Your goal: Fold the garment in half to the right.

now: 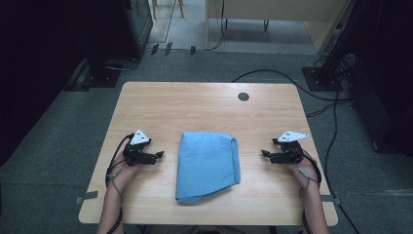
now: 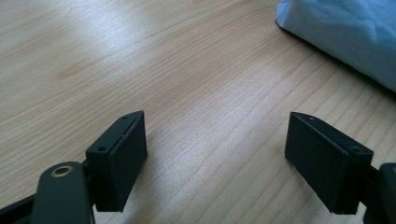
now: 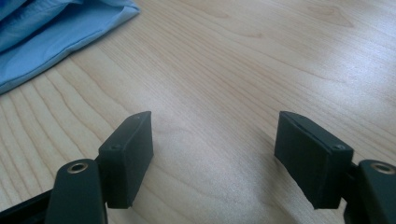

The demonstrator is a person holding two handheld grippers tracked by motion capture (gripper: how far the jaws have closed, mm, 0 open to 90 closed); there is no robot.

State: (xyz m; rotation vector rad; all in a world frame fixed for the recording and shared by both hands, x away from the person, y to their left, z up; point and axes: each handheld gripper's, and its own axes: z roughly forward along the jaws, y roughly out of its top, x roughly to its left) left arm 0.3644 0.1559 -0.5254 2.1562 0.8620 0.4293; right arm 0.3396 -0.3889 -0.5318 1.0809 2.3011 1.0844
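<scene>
blue cloth (image 1: 208, 165) lies folded mid-table between left tool (image 1: 159, 155) and right tool (image 1: 264, 153), both gaping, empty.

A light wooden bench (image 1: 170, 102) occupies the frame centre; a dark round cap (image 1: 243, 96) sits near its upper edge.

place: lab | signs: wooden table (image 1: 204, 105); floor cables (image 1: 287, 78); black equipment stands (image 1: 324, 73); grey carpet (image 1: 53, 146)

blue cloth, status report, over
Left tool open, empty. Right tool open, empty. Blue cloth folded on table between them, untouched. Nothing in the way.
</scene>
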